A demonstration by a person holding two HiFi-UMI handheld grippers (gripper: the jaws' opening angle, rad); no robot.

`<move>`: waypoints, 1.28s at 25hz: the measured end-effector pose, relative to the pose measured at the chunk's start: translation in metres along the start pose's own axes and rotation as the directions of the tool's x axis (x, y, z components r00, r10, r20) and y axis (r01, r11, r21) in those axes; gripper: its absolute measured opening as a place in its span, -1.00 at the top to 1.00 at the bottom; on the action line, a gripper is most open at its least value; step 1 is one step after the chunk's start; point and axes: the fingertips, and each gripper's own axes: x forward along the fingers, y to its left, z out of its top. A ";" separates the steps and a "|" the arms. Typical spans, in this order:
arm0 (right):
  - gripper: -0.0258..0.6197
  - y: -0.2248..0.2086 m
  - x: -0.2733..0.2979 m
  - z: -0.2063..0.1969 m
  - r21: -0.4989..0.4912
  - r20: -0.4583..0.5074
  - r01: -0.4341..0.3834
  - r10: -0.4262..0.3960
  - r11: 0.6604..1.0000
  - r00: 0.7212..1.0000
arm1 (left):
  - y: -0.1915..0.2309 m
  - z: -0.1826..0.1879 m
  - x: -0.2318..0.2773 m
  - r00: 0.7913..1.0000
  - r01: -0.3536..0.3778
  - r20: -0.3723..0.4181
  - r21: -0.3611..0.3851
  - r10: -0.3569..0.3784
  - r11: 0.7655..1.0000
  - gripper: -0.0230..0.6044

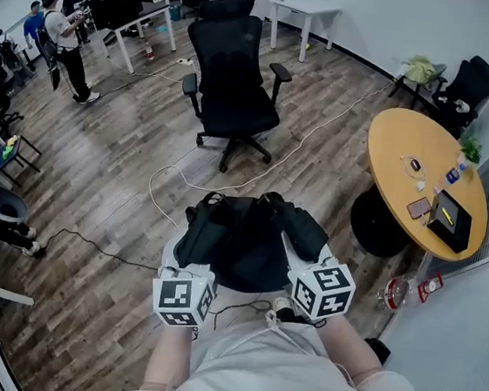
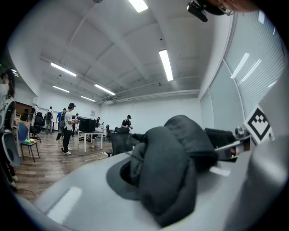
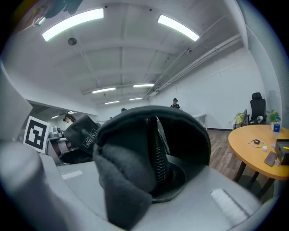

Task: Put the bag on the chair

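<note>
Grip: left gripper and right gripper, jaws pinching folds of the bag, held well short of the chair | Risk: fabric slipping free; tripping on the floor cable | Views: head view shows the gap to the chair; gripper views show the pinched folds.

- The bag is being held up just in front of the person, with the left claw pinching a fold on its left and the right claw pinching one on its right.
- The chair is standing on the floor ahead of the bag, well apart from it.
- A cable is lying between chair and bag.
- The round counter is standing to the right, carrying a bottle.
- People are standing far off to the left.
</note>
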 end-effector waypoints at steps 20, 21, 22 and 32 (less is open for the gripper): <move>0.82 -0.091 0.123 0.028 0.035 -0.056 -0.093 0.095 0.995 0.994 | 0.014 -0.006 0.139 0.995 -0.078 -0.056 0.000 0.078 0.997 0.79; 0.82 -0.102 0.133 0.034 0.034 -0.056 -0.103 0.105 0.994 0.993 | 0.013 -0.003 0.153 0.995 -0.086 -0.056 0.002 0.086 0.996 0.79; 0.82 -0.113 0.143 0.040 0.033 -0.057 -0.113 0.114 0.993 0.992 | 0.012 0.000 0.169 0.994 -0.095 -0.056 0.004 0.095 0.996 0.79; 0.82 -0.242 0.239 0.106 -0.021 -0.039 -0.170 0.169 0.985 0.985 | -0.012 0.021 0.330 0.989 -0.147 -0.007 -0.015 0.147 0.989 0.79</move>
